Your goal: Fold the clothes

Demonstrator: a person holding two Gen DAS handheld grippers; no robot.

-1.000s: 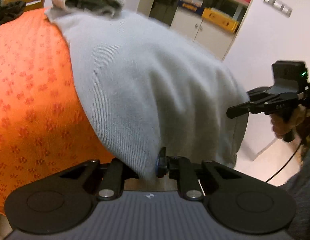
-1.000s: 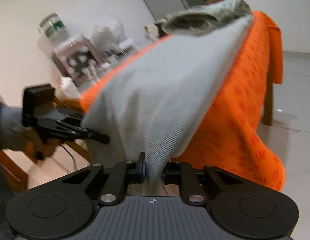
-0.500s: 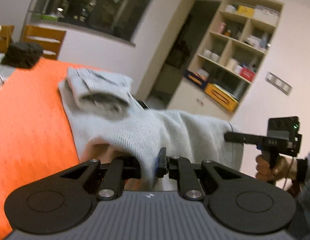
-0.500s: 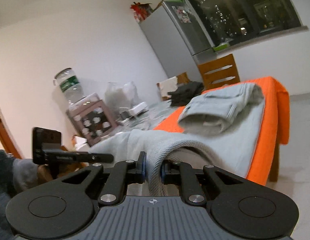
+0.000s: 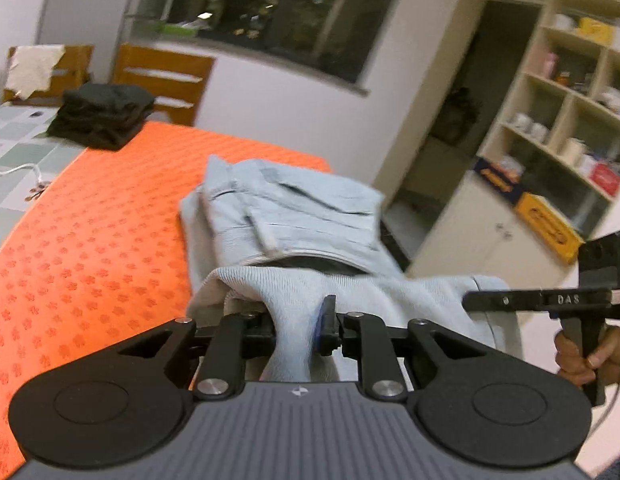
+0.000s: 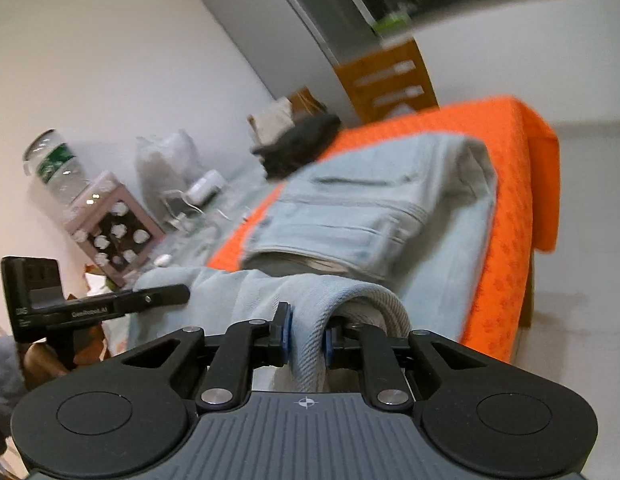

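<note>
The pale blue ribbed knit garment [image 5: 293, 216] lies on the orange patterned tablecloth [image 5: 89, 240], directly ahead of both tools. Its soft, limp near edge is pinched by the left gripper [image 5: 295, 330], whose jaws have just been opening slightly, and by the right gripper [image 6: 305, 338]. The edge is best held at both corners, since sagging is likely.

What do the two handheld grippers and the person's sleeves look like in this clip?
Both are matte black with a ribbed grey deck flanked by round black discs, silver pivot screws and blue-padded jaws. The left gripper bears white lettering on its side, as does the right gripper. Each has a boxy black camera block. A grey sleeve covers the left wrist.
</note>
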